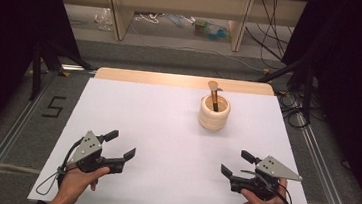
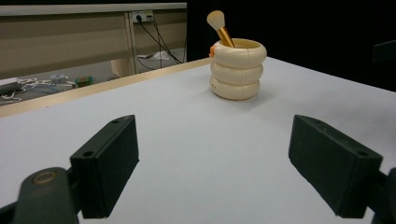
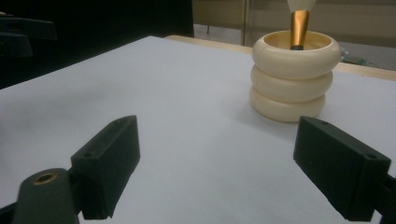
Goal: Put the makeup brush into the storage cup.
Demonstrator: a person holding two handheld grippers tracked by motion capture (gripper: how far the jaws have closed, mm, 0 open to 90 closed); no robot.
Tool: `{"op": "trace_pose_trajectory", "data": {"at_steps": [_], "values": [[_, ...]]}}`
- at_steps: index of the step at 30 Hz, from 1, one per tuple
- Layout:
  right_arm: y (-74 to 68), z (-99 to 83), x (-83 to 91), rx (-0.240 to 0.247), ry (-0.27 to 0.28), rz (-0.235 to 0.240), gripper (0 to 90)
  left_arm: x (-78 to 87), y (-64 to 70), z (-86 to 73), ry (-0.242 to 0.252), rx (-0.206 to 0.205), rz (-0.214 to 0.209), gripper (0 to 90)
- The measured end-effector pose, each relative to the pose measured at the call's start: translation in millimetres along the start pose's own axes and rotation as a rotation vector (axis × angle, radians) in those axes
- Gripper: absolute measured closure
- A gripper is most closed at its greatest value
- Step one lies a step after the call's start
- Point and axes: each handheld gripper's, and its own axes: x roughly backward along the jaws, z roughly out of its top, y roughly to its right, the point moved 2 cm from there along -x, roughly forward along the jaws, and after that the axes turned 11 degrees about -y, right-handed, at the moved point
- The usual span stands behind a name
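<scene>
A cream holder shaped like three stacked rings (image 1: 214, 113) stands at the back right of the white table top (image 1: 166, 130). A makeup brush with a gold ferrule and pale bristles (image 1: 214, 92) stands upright inside it, bristles up. My left gripper (image 1: 119, 145) rests near the front left, held in a hand, jaws wide apart and empty. My right gripper (image 1: 237, 163) sits near the front right, also open and empty. The holder (image 2: 238, 69) and brush (image 2: 218, 25) lie well ahead of the left jaws. In the right gripper view the holder (image 3: 294, 74) is closer, with the brush ferrule (image 3: 299, 28) rising from it.
A wooden strip (image 1: 183, 80) edges the table's far side. Beyond it are shelf legs, cables and clutter on the floor (image 1: 176, 26). Dark curtains and stands flank both sides. A "5" marking (image 1: 54, 106) is on the floor to the left.
</scene>
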Motion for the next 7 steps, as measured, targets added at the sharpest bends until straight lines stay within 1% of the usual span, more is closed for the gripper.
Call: {"op": "trace_pose_trajectory", "data": {"at_steps": [3,4,5,6,7], "values": [[0.0,0.1,-0.8,0.001,0.005,-0.003,15.6,-0.2,-0.2,0.0,-0.002,-0.004,0.0,16.0],[-0.9,-0.3,-0.1,-0.016,-0.007,-0.007,15.6,-0.1,-0.2,0.0,-0.002,-0.003,0.0,16.0],[-1.0,-0.4,0.1,-0.021,-0.009,-0.008,15.6,-0.1,-0.2,0.0,-0.001,-0.004,0.0,16.0],[-0.7,-0.4,0.4,-0.02,-0.012,-0.002,15.6,0.0,-0.1,0.0,-0.001,-0.002,0.0,16.0],[0.5,-0.1,-0.6,-0.005,0.003,-0.003,15.6,-0.1,-0.1,-0.1,-0.001,-0.002,0.001,16.0]]}}
